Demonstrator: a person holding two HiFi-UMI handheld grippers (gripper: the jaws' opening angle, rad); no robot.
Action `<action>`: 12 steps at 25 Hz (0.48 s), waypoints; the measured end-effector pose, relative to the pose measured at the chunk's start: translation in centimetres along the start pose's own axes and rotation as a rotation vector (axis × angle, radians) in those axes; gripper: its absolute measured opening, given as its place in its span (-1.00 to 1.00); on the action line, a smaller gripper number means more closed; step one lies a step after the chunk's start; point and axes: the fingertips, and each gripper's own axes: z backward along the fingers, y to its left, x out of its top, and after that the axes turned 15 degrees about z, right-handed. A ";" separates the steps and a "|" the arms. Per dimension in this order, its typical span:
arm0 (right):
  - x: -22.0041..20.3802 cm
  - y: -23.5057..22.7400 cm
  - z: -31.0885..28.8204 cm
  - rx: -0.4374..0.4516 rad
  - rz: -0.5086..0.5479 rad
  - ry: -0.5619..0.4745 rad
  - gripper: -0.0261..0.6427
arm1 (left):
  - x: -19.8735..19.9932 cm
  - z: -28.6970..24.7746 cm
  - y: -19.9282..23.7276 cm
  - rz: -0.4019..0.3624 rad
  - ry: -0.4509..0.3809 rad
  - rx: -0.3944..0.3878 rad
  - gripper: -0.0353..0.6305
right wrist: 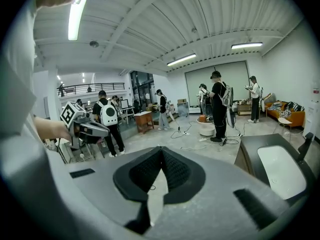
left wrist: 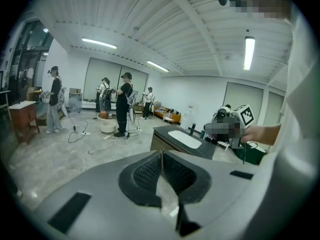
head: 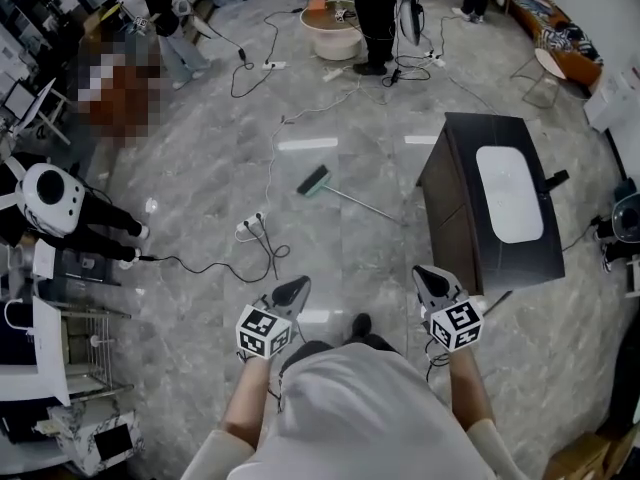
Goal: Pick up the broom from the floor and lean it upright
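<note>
The broom (head: 328,189) lies flat on the grey marble floor, its green head to the left and its thin handle running right toward the cabinet. My left gripper (head: 293,292) and right gripper (head: 431,279) hover side by side well short of it, both pointing toward it. In the left gripper view the left gripper (left wrist: 161,154) is shut with nothing in it, and in the right gripper view the right gripper (right wrist: 161,151) is likewise shut and empty. In neither gripper view does the broom show.
A dark cabinet (head: 462,217) with a white basin stands right of the broom. A power strip with cables (head: 254,229) lies on the floor to the left. A wire rack (head: 75,356) is at the near left. Several people and a round tub (head: 333,36) are far off.
</note>
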 end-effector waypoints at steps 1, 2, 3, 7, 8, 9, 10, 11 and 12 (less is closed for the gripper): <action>-0.2 -0.7 -0.2 0.001 0.002 0.002 -0.92 | 0.4 -0.8 -0.1 -0.002 -0.002 -0.001 -0.86; -0.4 -1.4 -0.5 0.003 0.004 0.005 -0.92 | 0.8 -1.6 -0.1 -0.003 -0.004 -0.003 -0.86; -0.6 -1.9 -0.7 0.006 0.008 0.009 -0.92 | 1.1 -2.3 -0.2 -0.002 -0.006 -0.006 -0.86; -0.9 -3.0 -1.7 0.018 0.020 0.026 -0.92 | 1.9 -4.3 -0.3 0.004 0.002 -0.022 -0.86; -0.9 -3.3 -1.9 0.017 0.016 0.027 -0.92 | 2.0 -4.8 -0.3 0.005 0.007 -0.025 -0.86; -1.0 -3.7 -2.1 0.015 0.009 0.027 -0.92 | 2.1 -5.3 -0.2 0.006 0.011 -0.026 -0.86; -1.1 -4.0 -2.3 0.012 0.001 0.028 -0.92 | 2.3 -5.8 0.0 0.008 0.013 -0.028 -0.86; -1.2 -4.3 -2.6 0.010 -0.006 0.030 -0.92 | 2.5 -6.2 0.3 0.013 0.014 -0.029 -0.86; -1.3 -4.5 -3.0 0.010 -0.010 0.035 -0.92 | 2.7 -6.6 0.6 0.018 0.014 -0.030 -0.86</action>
